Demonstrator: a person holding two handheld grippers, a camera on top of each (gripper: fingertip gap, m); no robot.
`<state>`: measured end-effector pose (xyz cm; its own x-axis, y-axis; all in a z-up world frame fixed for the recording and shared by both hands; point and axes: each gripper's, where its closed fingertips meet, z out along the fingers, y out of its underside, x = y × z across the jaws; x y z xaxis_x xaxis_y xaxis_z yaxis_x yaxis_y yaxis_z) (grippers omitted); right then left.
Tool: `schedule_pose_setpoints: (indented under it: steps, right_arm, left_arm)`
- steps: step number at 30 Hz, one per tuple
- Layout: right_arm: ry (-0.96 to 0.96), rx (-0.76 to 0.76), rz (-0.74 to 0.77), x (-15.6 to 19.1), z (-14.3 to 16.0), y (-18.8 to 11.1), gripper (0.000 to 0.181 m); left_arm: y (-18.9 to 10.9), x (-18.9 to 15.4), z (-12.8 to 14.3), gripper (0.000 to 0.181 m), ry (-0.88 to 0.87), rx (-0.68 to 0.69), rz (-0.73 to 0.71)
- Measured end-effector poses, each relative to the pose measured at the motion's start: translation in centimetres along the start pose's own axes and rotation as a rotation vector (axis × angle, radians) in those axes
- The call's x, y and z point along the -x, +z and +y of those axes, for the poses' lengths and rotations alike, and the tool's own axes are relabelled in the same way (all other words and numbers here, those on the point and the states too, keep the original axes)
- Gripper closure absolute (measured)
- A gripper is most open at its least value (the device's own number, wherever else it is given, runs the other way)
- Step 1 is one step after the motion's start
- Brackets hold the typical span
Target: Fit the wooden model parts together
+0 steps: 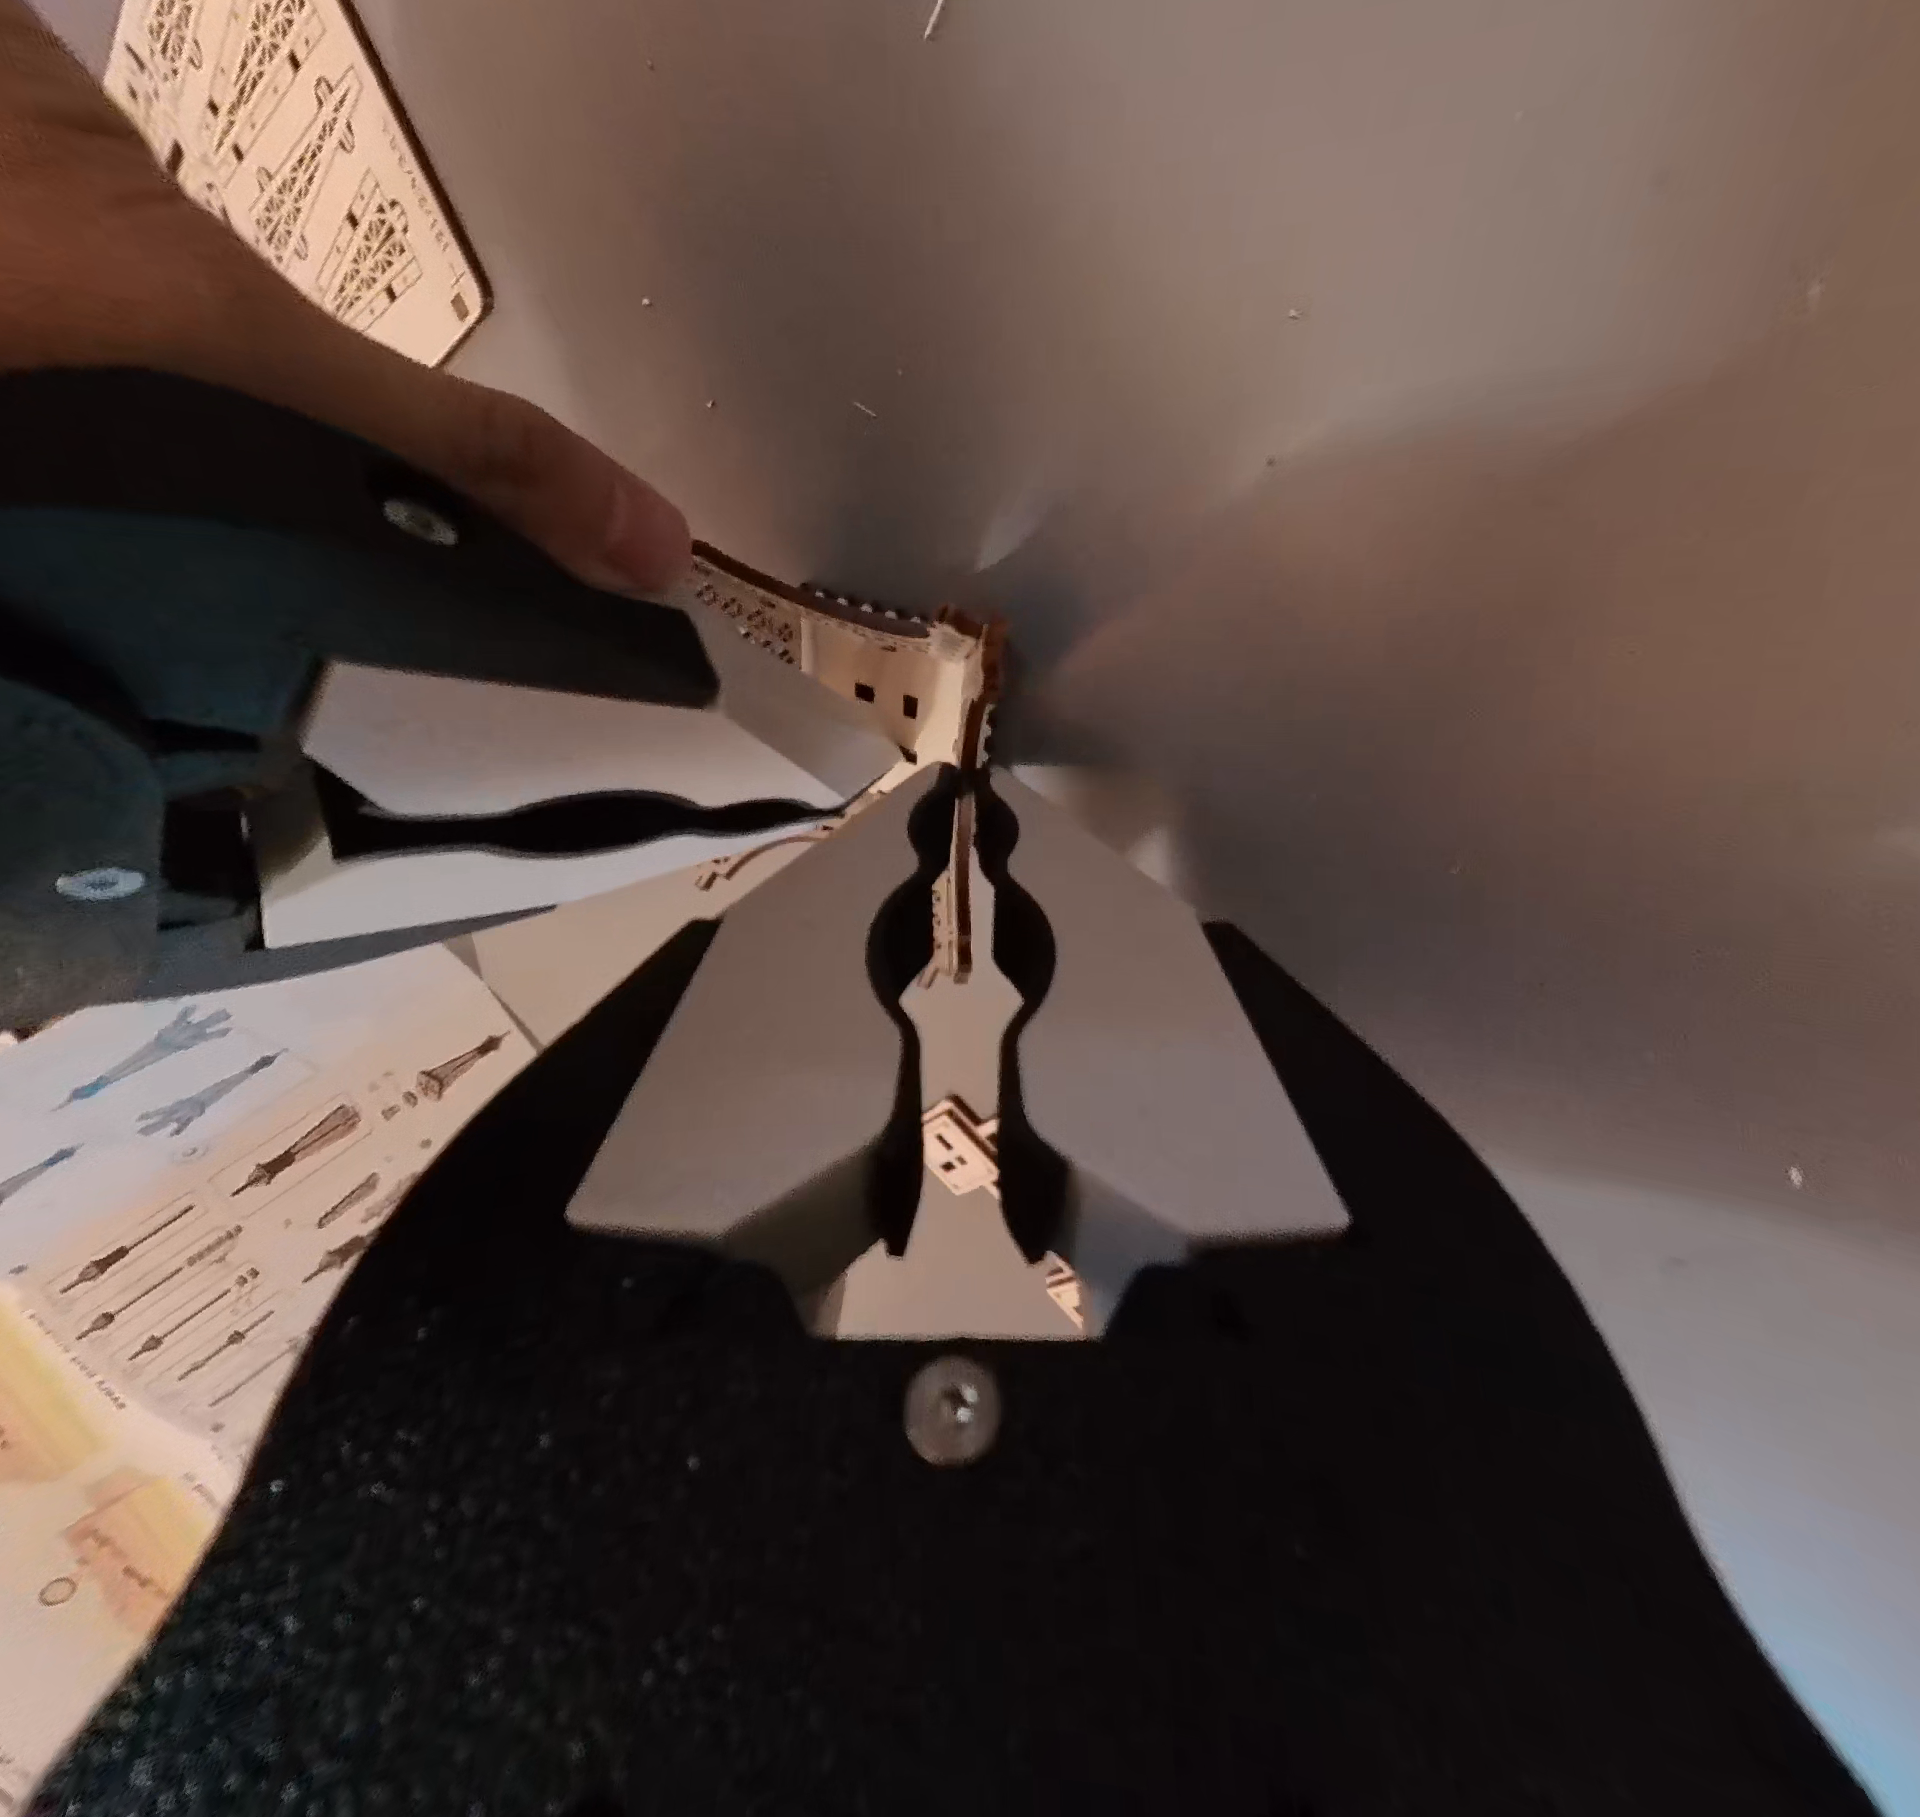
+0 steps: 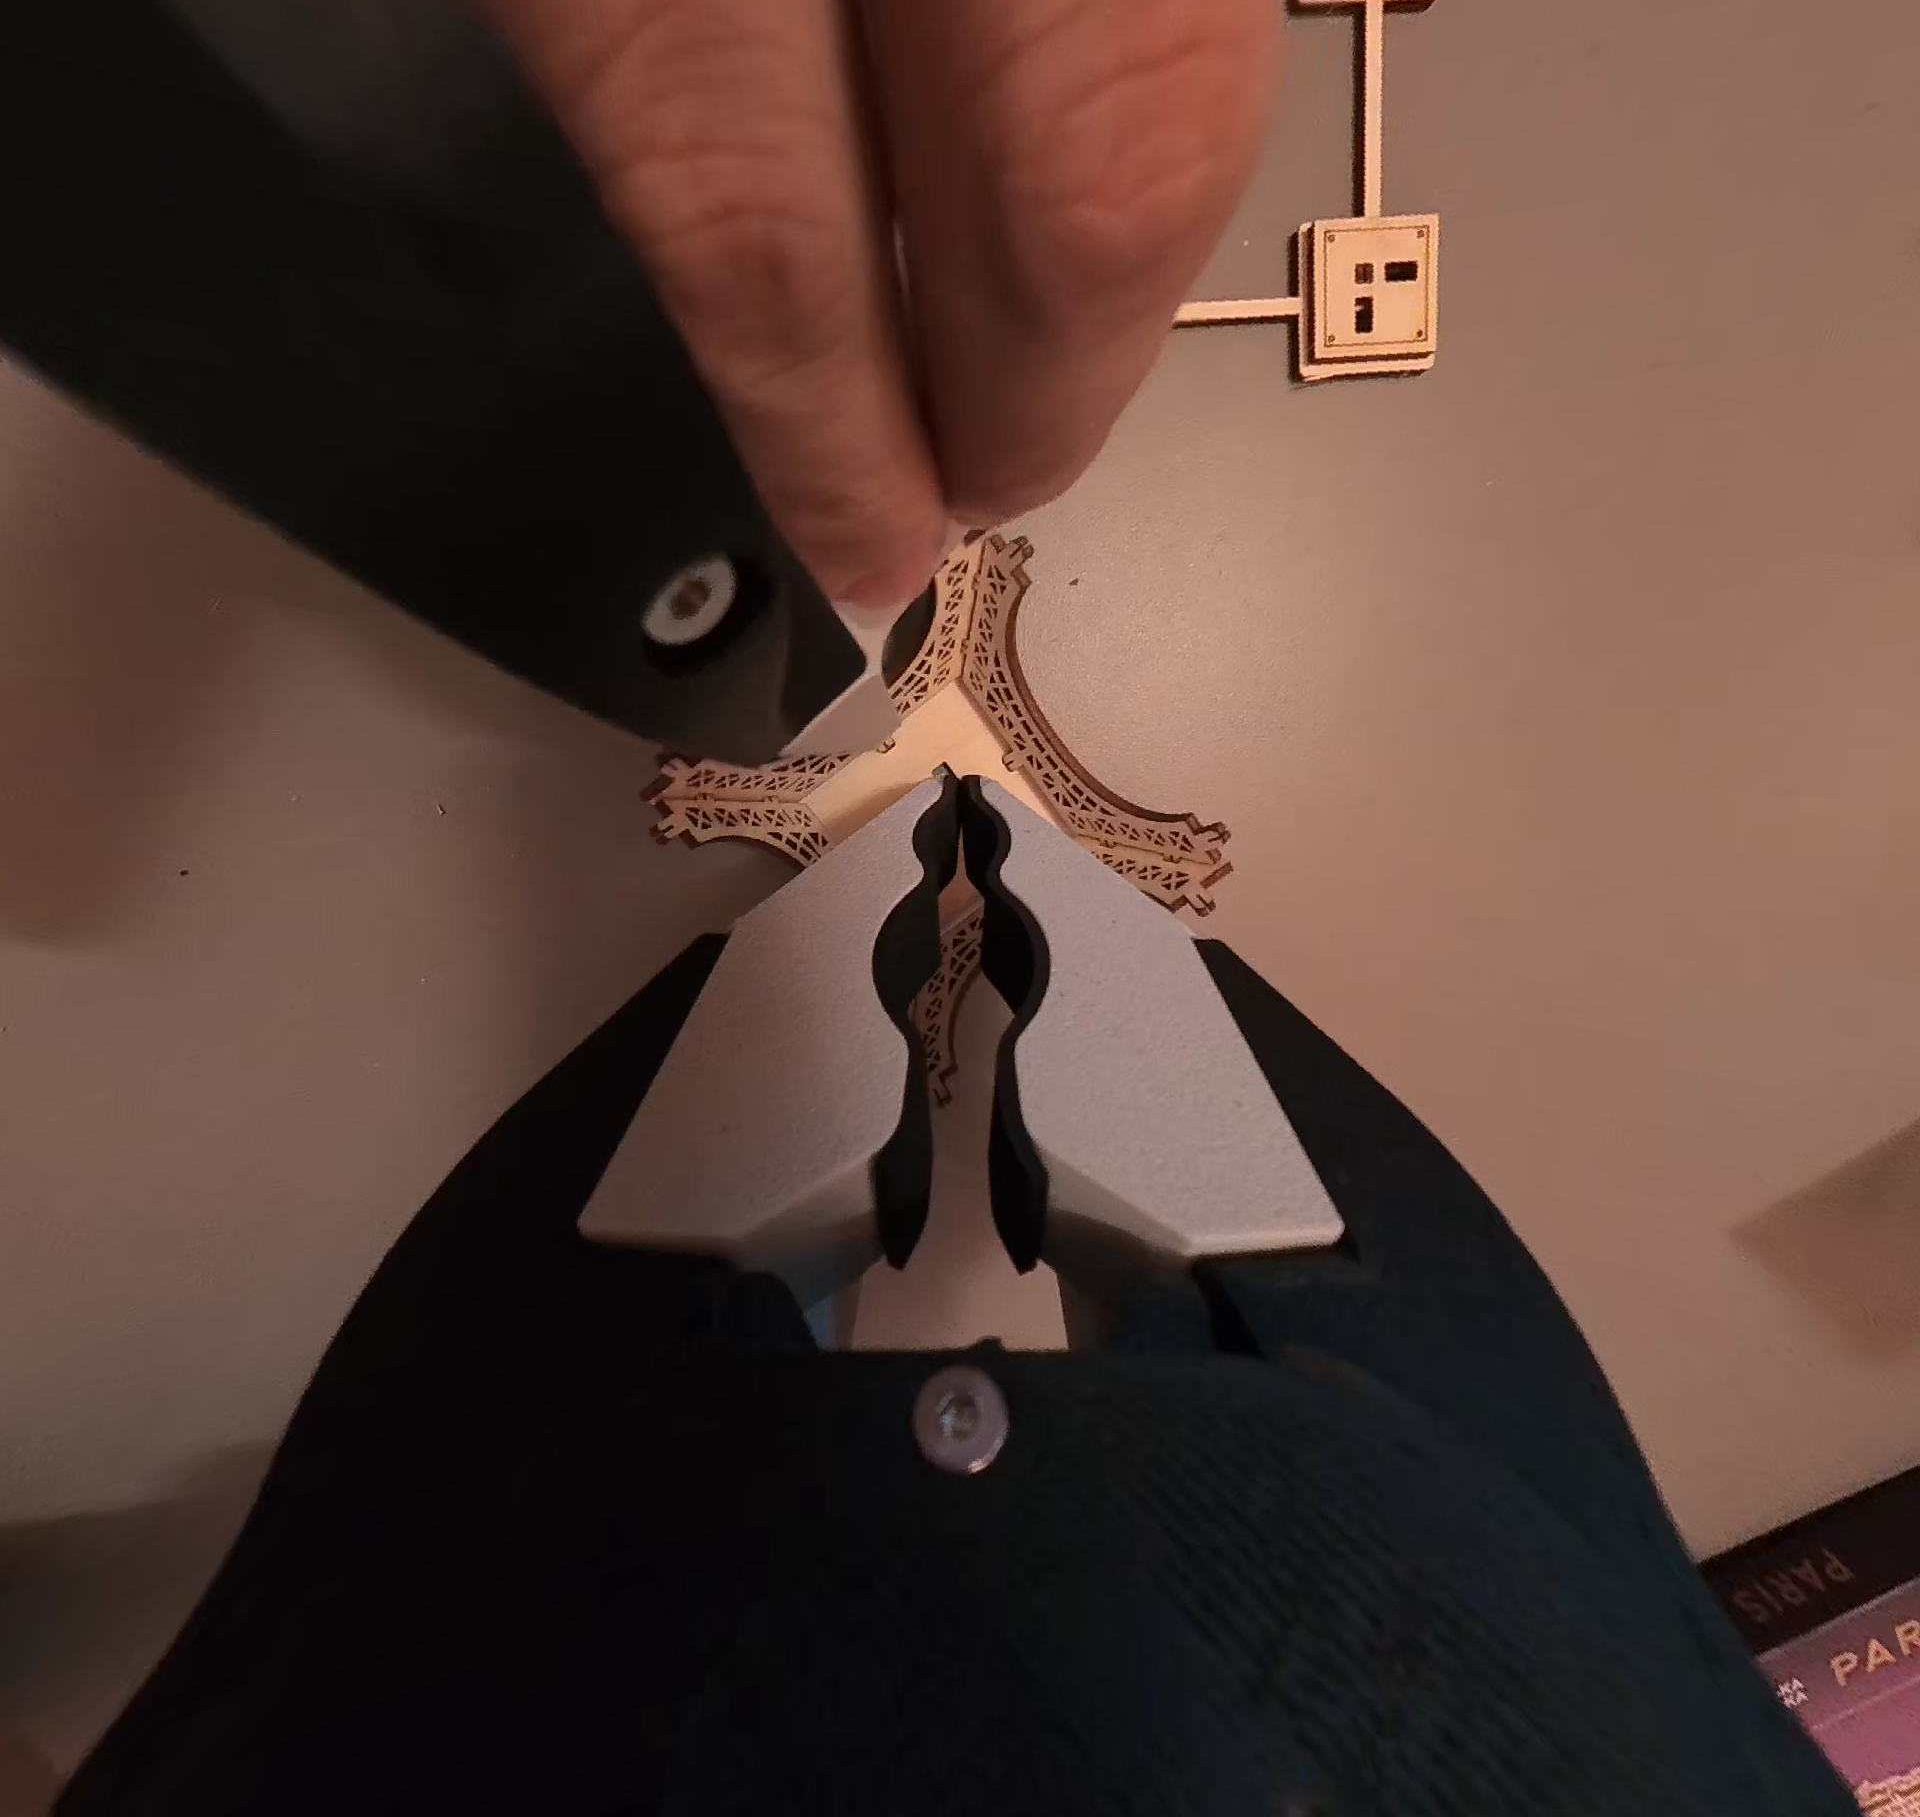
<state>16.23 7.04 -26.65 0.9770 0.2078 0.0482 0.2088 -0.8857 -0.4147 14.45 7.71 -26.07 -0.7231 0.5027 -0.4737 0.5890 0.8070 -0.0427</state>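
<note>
The wooden tower model [image 2: 935,733] has a square middle plate and four curved lattice legs spreading out. My right gripper [image 2: 956,793] is shut on it at the plate's near edge, with one lattice leg [image 2: 948,1004] running between its pads. My left gripper [image 1: 961,780] is shut on a thin lattice leg [image 1: 958,894] seen edge-on, joined to the model's plate [image 1: 883,687]. In the right wrist view the left gripper comes in from the upper left, and a person's fingers [image 2: 862,333] press on the far leg. The right gripper [image 1: 821,809] shows at the left of the left wrist view.
A wooden parts sheet [image 1: 301,126] lies at the far left. An instruction booklet [image 1: 208,1196] lies at the near left. A wooden frame with square plates [image 2: 1366,297] lies on the grey table [image 2: 1558,728] at the upper right. A printed box [image 2: 1839,1663] sits at the lower right. The tips of both grippers are at nearly the same place.
</note>
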Motion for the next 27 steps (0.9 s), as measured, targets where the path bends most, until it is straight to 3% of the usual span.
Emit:
schedule_pose_setpoints:
  steps: [11, 19, 27]
  right_arm:
    - [0.004, -0.008, -0.004, -0.03, -0.01, 0.0, 0.181]
    - [0.013, -0.018, -0.012, -0.04, 0.0, 0.01, 0.181]
    - [0.019, -0.037, -0.024, -0.04, 0.03, 0.04, 0.181]
  left_arm:
    - [0.09, 0.06, -0.11, 0.181, 0.038, -0.009, 0.019]
    - [0.22, -0.04, -0.09, 0.181, 0.026, 0.012, 0.165]
    - [0.31, -0.16, -0.16, 0.181, 0.016, 0.014, 0.211]
